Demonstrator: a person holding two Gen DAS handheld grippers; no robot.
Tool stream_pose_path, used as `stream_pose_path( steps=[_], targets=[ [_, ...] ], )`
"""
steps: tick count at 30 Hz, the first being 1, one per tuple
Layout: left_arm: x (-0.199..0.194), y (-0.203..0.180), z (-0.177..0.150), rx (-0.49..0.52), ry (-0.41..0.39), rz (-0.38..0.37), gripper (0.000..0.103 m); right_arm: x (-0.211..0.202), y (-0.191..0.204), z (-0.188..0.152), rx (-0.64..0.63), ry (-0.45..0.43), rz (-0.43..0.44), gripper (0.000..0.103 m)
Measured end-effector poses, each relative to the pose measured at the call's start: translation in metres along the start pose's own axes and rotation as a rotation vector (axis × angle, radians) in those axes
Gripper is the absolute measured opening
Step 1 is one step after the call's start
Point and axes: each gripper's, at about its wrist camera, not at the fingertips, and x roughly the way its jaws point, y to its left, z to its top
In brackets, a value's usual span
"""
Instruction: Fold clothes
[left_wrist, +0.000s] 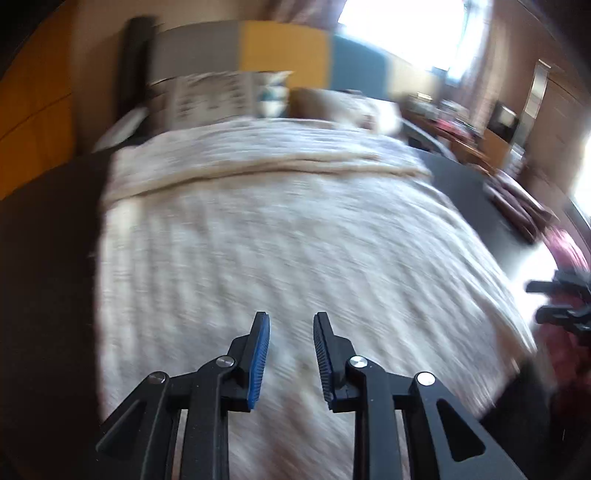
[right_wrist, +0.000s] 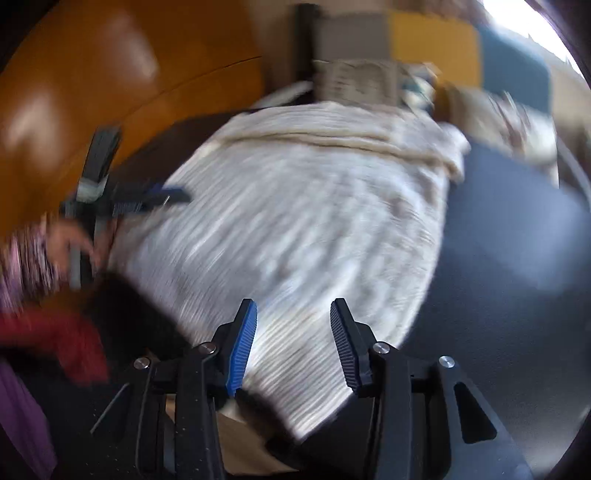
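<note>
A cream ribbed knit garment (left_wrist: 280, 236) lies spread flat on a dark table (left_wrist: 48, 258), with a folded band across its far end. My left gripper (left_wrist: 291, 321) is open and empty, just above the garment's near part. My right gripper (right_wrist: 293, 306) is open and empty, above the garment's near right corner (right_wrist: 306, 295). The left gripper also shows in the right wrist view (right_wrist: 162, 197), at the garment's left edge. The right gripper shows at the far right of the left wrist view (left_wrist: 543, 299). Both views are motion-blurred.
Cushions (left_wrist: 221, 92) and a grey, yellow and blue headboard (left_wrist: 280, 48) stand beyond the table. An orange wall (right_wrist: 110, 74) is on the left. A folded dark red cloth (left_wrist: 517, 206) lies on the table's right side. A bright window (left_wrist: 406, 29) is behind.
</note>
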Motion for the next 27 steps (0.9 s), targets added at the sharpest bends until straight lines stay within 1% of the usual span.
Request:
stream_pose_path(
  steps=[1,2,3,4,5,6,9,10,11,13,16,19,20,22,23,24,25,26,27],
  targets=[
    [-0.001,-0.009,-0.005,0.055,0.005,-0.022,0.024,0.000,0.014,-0.003,-0.075,0.004,-0.024,0.045],
    [0.000,-0.017,-0.011,0.112,0.017,-0.024,0.024,0.001,0.028,-0.006,-0.149,0.009,-0.047,0.045],
    [0.003,-0.023,-0.017,0.169,0.031,0.005,0.025,0.003,0.040,-0.008,-0.217,0.014,-0.074,0.046],
    [0.003,-0.028,-0.022,0.221,0.015,0.036,0.025,0.008,0.045,-0.010,-0.259,0.021,-0.103,0.046],
    [0.000,-0.029,-0.026,0.250,-0.007,0.053,0.025,0.013,0.048,-0.012,-0.285,0.026,-0.131,0.046],
    [-0.001,-0.026,-0.027,0.249,-0.009,0.054,0.025,0.020,0.050,-0.012,-0.304,0.036,-0.149,0.046],
    [-0.005,-0.013,-0.026,0.210,0.005,0.047,0.025,0.033,0.050,-0.012,-0.325,0.052,-0.163,0.045],
    [-0.008,-0.007,-0.026,0.192,0.009,0.064,0.025,0.036,0.048,-0.011,-0.329,0.051,-0.167,0.030],
    [-0.010,-0.001,-0.028,0.172,0.007,0.078,0.025,0.039,0.046,-0.010,-0.333,0.050,-0.170,0.019],
    [-0.014,0.012,-0.032,0.130,-0.001,0.098,0.025,0.036,0.045,-0.010,-0.317,0.034,-0.151,0.007],
    [-0.017,0.026,-0.039,0.088,-0.008,0.112,0.025,0.029,0.047,-0.014,-0.330,0.039,-0.117,0.006],
    [-0.018,0.034,-0.042,0.071,-0.014,0.160,0.028,0.016,0.055,-0.021,-0.395,0.040,-0.072,0.005],
    [-0.019,0.038,-0.042,0.060,-0.017,0.166,0.028,0.014,0.058,-0.024,-0.423,0.049,-0.069,0.005],
    [-0.019,0.044,-0.042,0.040,-0.022,0.165,0.028,0.019,0.057,-0.034,-0.472,0.090,-0.087,0.003],
    [-0.018,0.044,-0.040,0.036,-0.021,0.164,0.027,0.023,0.052,-0.036,-0.453,0.115,-0.074,0.004],
    [-0.018,0.043,-0.039,0.034,-0.018,0.166,0.027,0.025,0.046,-0.037,-0.412,0.138,-0.035,0.004],
    [-0.019,0.040,-0.037,0.035,-0.017,0.170,0.027,0.022,0.042,-0.036,-0.372,0.140,0.002,0.004],
    [-0.021,0.037,-0.036,0.039,-0.017,0.175,0.027,0.014,0.040,-0.031,-0.333,0.111,0.039,0.004],
    [-0.023,0.032,-0.033,0.042,-0.026,0.172,0.027,0.004,0.038,-0.025,-0.293,0.070,0.077,0.010]
  ],
)
